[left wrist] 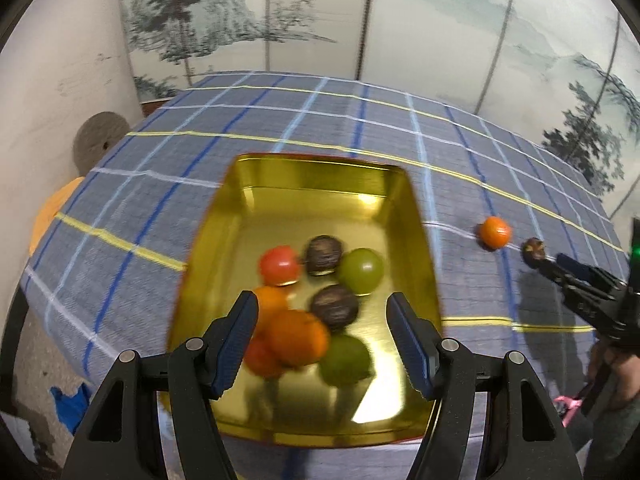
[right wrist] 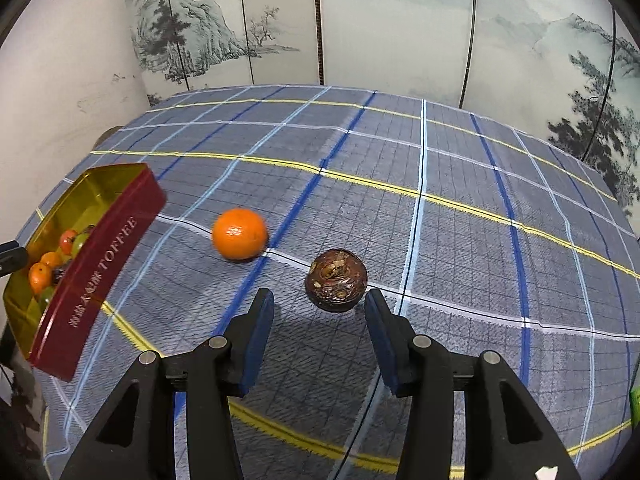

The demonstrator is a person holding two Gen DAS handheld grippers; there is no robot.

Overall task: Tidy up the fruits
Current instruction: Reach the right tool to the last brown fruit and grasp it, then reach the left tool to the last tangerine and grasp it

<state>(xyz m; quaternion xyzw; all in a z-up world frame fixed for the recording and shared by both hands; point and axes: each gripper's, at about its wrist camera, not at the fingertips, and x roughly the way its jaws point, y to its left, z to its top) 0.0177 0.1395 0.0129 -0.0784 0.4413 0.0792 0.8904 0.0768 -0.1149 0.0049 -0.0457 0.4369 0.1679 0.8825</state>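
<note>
Fruits (left wrist: 316, 312) mostly sit piled in the gold tin (left wrist: 320, 184); an orange (right wrist: 239, 233) and brown fruit (right wrist: 336, 280) lie on the desk (right wrist: 440, 248). Right claw (right wrist: 320, 340) spread just before the brown one, left claw (left wrist: 322, 340) spread, holding nothing, over the tin.

From my left camera the fruit in the gold tin (left wrist: 320, 184) is smeared by motion, and my left gripper's fingers (left wrist: 236, 336) cover part of the orange pile (left wrist: 296, 340). The right gripper (left wrist: 560, 270) is cut off by the frame's edge, so I cannot tell whether it touches the brown fruit (left wrist: 534, 252). From the right camera, the tin's red wall (right wrist: 100, 280) hides most of its contents.
</note>
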